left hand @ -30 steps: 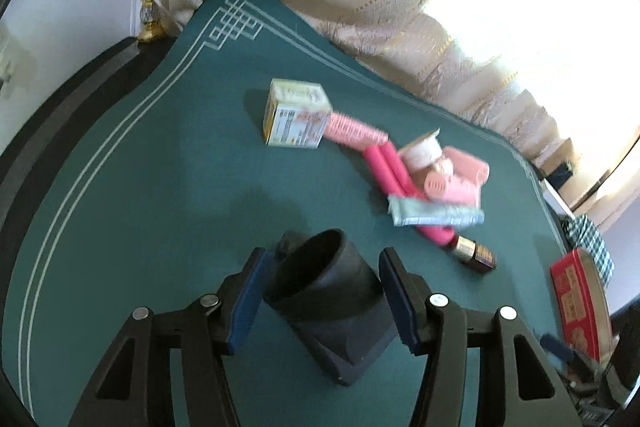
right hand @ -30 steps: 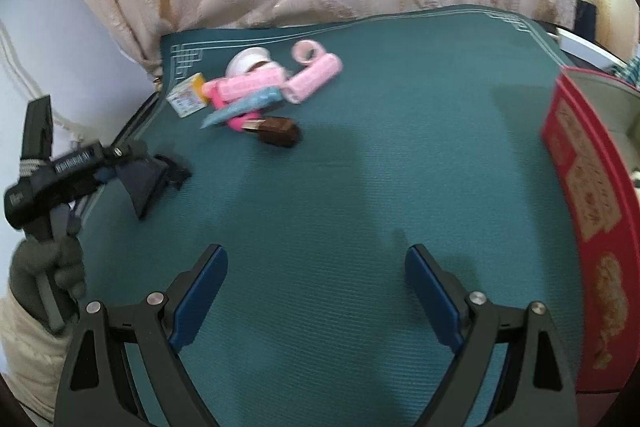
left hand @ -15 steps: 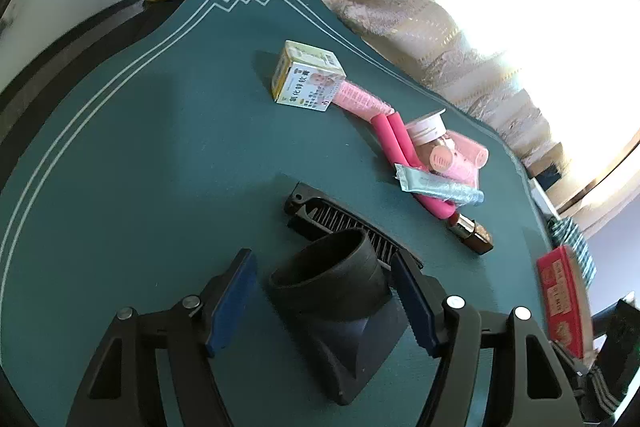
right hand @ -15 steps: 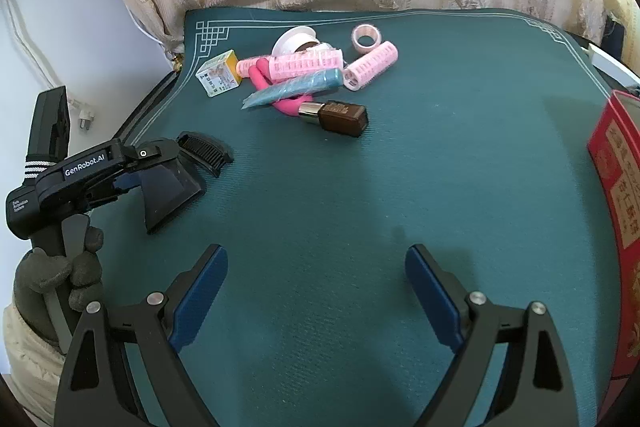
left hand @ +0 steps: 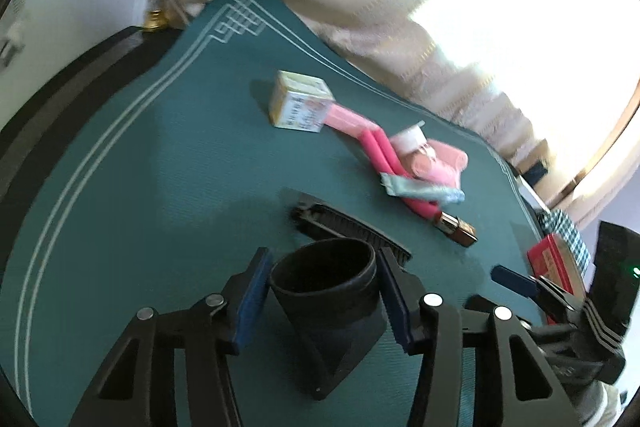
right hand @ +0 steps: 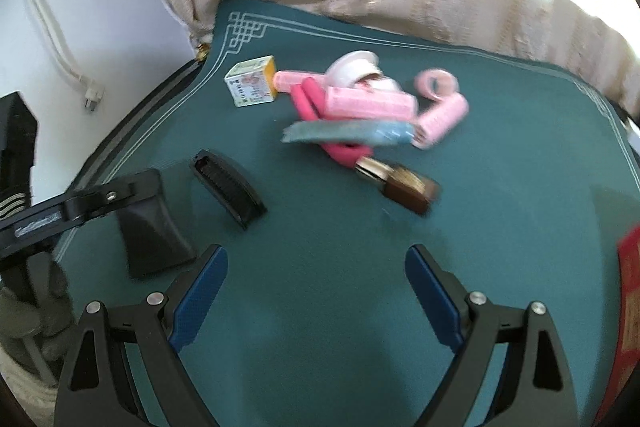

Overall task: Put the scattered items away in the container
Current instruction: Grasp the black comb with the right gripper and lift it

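Since a second ago, both hands are shifting across the green cloth-covered desk (right hand: 500,227), and the black toothed comb attachment (right hand: 228,187), then hidden, is now lying in plain sight beyond the left gripper (left hand: 322,301). That gripper's blue pads (left hand: 252,291) are closing on the black flared plastic nozzle (left hand: 326,291), which is sitting between them with its round mouth facing forward; the pads are standing right at its sides, though motion blur is hiding whether they are pressing. The right gripper (right hand: 316,287) is hovering wide and empty above bare cloth. Farther off, the scattered pile is lying together: a small yellow-and-white carton (right hand: 252,87), pale pink hair rollers (right hand: 440,119), a bright pink foam stick (right hand: 320,115), a teal sachet (right hand: 348,133) and a brown lipstick tube (right hand: 404,187). A red box (left hand: 554,267) is sitting at the desk's right edge.
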